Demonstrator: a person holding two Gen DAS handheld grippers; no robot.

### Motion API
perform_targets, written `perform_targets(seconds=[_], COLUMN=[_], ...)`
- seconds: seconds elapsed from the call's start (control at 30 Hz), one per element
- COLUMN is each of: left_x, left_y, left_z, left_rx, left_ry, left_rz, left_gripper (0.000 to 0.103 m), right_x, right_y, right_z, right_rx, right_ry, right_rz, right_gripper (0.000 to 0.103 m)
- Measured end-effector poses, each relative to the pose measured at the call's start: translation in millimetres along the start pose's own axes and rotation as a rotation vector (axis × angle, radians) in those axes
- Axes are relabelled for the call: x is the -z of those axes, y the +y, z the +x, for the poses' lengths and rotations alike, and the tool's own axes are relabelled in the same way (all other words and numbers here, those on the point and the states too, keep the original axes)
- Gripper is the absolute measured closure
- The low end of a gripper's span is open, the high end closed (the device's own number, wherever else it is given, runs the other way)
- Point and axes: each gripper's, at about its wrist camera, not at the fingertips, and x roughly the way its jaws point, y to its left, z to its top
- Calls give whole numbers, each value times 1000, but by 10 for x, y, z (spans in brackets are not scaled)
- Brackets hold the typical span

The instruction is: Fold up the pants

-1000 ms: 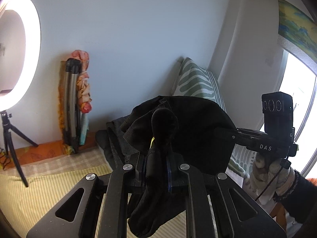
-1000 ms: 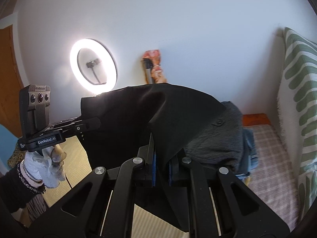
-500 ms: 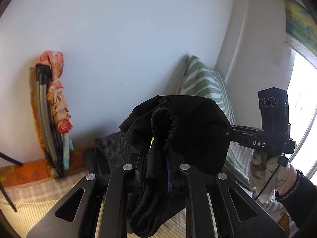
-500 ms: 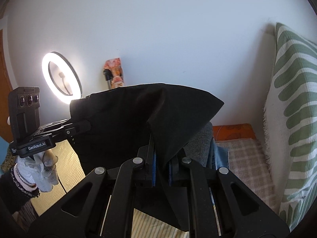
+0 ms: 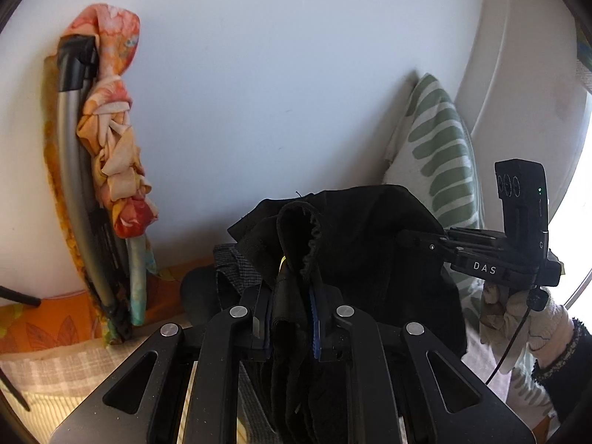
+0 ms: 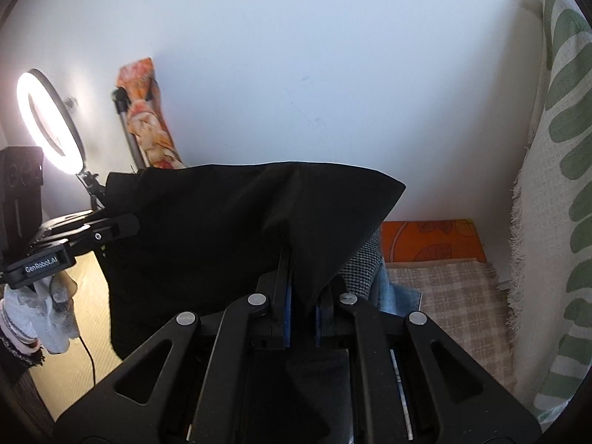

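The black pants hang in the air, held between both grippers. My left gripper is shut on a bunched edge with an elastic waistband. My right gripper is shut on a flat corner of the black pants, which stretch to the left. In the left wrist view the right gripper clamps the cloth at the right. In the right wrist view the left gripper clamps it at the left. The lower part of the pants is hidden behind the gripper bodies.
A pile of other clothes, grey checked cloth and blue denim, lies on the checked bedspread. A green-striped pillow leans at the right. A lit ring light and a folded stand wrapped in orange cloth stand by the wall.
Both grippers have swung to the right with the pants. The ring light has left the left wrist view and slid to the left edge of the right wrist view. The grips are unchanged.
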Motion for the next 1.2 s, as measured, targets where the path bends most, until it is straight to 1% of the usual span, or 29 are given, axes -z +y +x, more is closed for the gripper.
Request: perform_targets(seconds=[0.13,0.2,0.33,0.37,0.4,0.43,0.47,0.5,0.53,0.6,0.67,0.73,0.9,1.0,1.13,1.2], left_x=[-18,-18,-37,-45,-51,-69,-76,-89,-101,-113,-109,-97,-65,-55,-47,-42], left_y=[23,3,-52,-62,-68,-66,-20,5,29,51,50,37,7,-4,-20,-43], left_z=[184,256,397,419,428,451,455,474,490,495,468,422,295,172,4,-80], left_rx=[-45,-89,-157,-172,-192,-207,-221,-237,-249,-252,-245,-249,-234,-225,-205,-199], left_ry=[10,12,30,30,24,23,24,27,34,44,47,48,48,43,38,38], left_rz=[14,26,81,93,101,100,94,87,79,71,75,84,62,50,11,-5], left_gripper=[89,85,84,83,80,74,68,58,56,56,55,45,44,41,39,37], right_x=[6,8,22,23,21,22,16,8,5,-10,-20,-17,13,38,60,75], right_y=[-91,-112,-151,-155,-166,-191,-217,-260,-303,-340,-365,-366,-308,-233,-121,-62], right_z=[224,309,404,414,420,428,428,428,418,380,343,296,178,60,-127,-239], right_rx=[37,67,97,112,136,157,174,199,215,231,242,253,256,254,256,256], right_ry=[22,31,43,43,42,43,44,45,40,30,27,21,20,13,-6,-16], right_rz=[19,20,34,31,31,35,44,62,77,98,105,103,113,109,109,117], right_gripper=[93,93,91,84,80,71,60,54,47,47,42,38,33,32,24,22])
